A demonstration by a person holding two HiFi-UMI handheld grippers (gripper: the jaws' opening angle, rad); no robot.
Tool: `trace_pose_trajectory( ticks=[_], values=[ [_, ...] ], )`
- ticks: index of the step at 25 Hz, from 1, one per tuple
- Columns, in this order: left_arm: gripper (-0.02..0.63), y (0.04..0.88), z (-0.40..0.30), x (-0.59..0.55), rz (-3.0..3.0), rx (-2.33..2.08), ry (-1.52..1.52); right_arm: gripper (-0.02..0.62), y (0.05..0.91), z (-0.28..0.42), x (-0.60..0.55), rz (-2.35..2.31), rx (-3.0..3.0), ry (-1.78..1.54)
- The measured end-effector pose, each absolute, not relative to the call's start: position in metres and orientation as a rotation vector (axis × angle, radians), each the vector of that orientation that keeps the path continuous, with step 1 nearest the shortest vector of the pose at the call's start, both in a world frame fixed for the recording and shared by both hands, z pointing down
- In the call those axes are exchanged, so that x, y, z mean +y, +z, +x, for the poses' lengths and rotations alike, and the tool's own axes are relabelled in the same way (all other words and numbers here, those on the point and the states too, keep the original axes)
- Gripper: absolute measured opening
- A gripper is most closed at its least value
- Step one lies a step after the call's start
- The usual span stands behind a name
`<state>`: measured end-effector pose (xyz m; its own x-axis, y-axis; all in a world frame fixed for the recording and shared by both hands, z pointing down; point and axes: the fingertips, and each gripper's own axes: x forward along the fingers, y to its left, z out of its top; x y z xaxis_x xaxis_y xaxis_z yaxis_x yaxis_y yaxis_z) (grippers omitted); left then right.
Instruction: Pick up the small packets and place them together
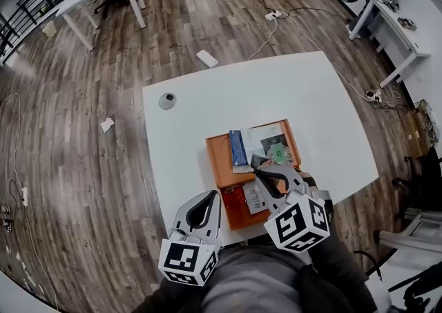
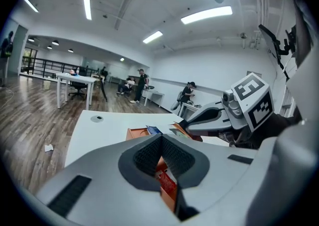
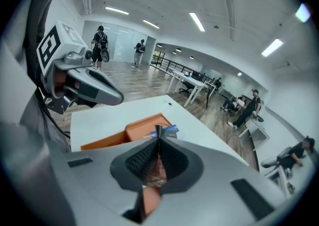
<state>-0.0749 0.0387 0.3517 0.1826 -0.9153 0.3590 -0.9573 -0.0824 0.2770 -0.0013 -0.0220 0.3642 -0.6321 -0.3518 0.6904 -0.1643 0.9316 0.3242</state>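
The right tool (image 3: 158,132) is pressed shut on a small packet (image 3: 154,171). In the right gripper view a thin brownish foil sheet stands on edge between the ribbed pads, and a dark sliver of it pokes out past the tips. In the head view this tool (image 1: 258,169) sits right of centre in the lower half of the frame. It points up the frame over the middle of the orange tray (image 1: 218,166), and its marker cube is nearest the person.

The left tool (image 2: 160,139) is also pressed together, tips touching, with nothing between its pads. Through the hollow behind the tips only the tray and a red packet (image 2: 167,184) below it show. In the head view it (image 1: 211,196) lies at lower centre, just left of the tray's near corner and beside the right tool, apart from it.

The other packets lie in the tray, ahead of and under the right tool:
- a blue packet (image 1: 238,147) toward the tray's upper left
- a green packet (image 1: 278,153) toward its upper right
- the red packet (image 1: 233,198) and a grey packet (image 1: 254,197) side by side in the near part, between the two tools

The tray rests on the white bench (image 1: 276,90), toward its near edge. A round grey disc (image 1: 167,101) lies well apart, at the bench's upper left corner.
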Motion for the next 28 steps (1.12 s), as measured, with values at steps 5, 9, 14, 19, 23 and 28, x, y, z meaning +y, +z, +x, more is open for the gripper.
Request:
trace_pose_trajectory(
  ticks=[5, 9, 14, 19, 23, 28],
  values=[
    [0.0, 0.361, -0.091, 0.025, 1.946, -1.804, 0.106, 0.015, 0.363, -0.018, -0.061, 0.361, -2.26, -0.341],
    [0.0, 0.372, -0.103, 0.019, 1.87, -1.824, 0.104, 0.015, 0.382, -0.034, -0.073, 0.291, -2.261, -0.298],
    [0.0, 0.382, -0.111, 0.014, 1.798, -1.833, 0.101, 0.017, 0.403, -0.043, -0.076, 0.223, -2.241, -0.24],
    [0.0, 0.39, -0.117, 0.014, 1.785, -1.824, 0.098, 0.103, 0.412, -0.052, -0.069, 0.17, -2.261, -0.155],
    [0.0, 0.385, -0.121, 0.015, 1.794, -1.824, 0.092, 0.168, 0.402, -0.062, -0.063, 0.145, -2.311, -0.124],
    [0.0, 0.376, -0.122, 0.021, 1.826, -1.836, 0.079, 0.17, 0.384, -0.06, -0.061, 0.209, -2.328, -0.182]
  ],
)
